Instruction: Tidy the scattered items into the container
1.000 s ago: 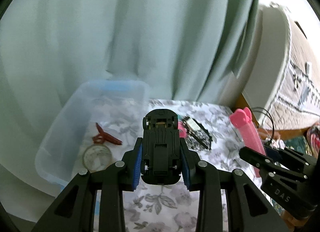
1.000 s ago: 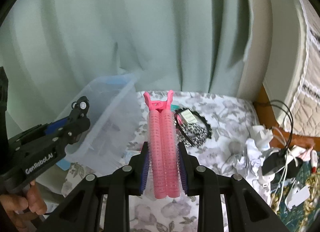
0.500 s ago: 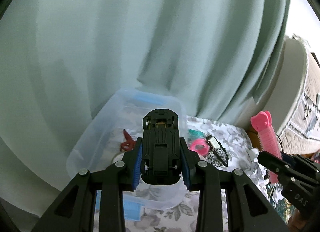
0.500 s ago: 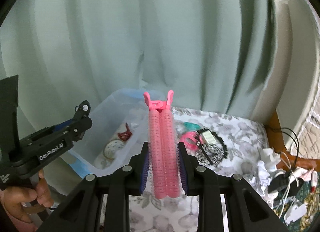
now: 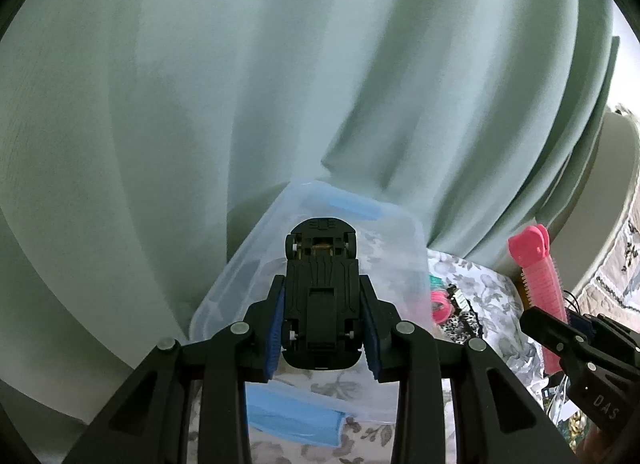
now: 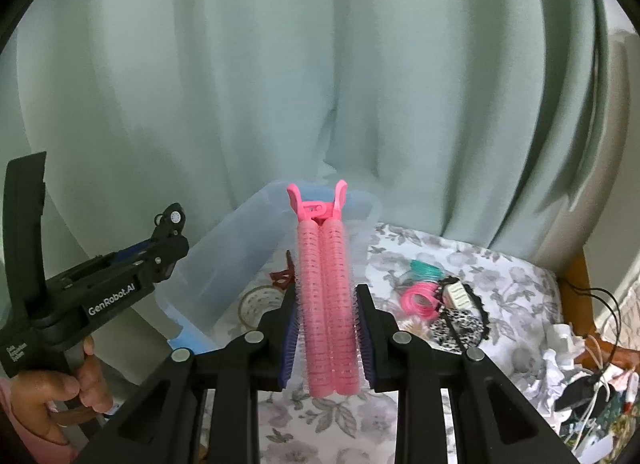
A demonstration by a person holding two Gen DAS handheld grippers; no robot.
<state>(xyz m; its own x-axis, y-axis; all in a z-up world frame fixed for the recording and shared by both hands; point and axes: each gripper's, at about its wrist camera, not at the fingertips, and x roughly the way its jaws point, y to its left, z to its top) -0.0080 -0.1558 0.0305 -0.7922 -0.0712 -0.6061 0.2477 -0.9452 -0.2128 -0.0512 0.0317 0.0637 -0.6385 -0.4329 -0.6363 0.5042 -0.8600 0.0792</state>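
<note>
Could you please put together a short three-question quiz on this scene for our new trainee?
1. True or false: the left gripper holds the black toy car with its underside facing the camera.
2. What is clamped in the right gripper? A) teal hair tie B) pink hair roller clip C) tape roll
3. Name one item already lying inside the clear plastic bin.

Key: 1. True. 2. B, the pink hair roller clip. 3. The tape roll or the dark red clip.

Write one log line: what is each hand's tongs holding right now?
left tongs: shut on black toy car | right tongs: shut on pink hair roller clip | clear plastic bin: below, items not yet dropped
</note>
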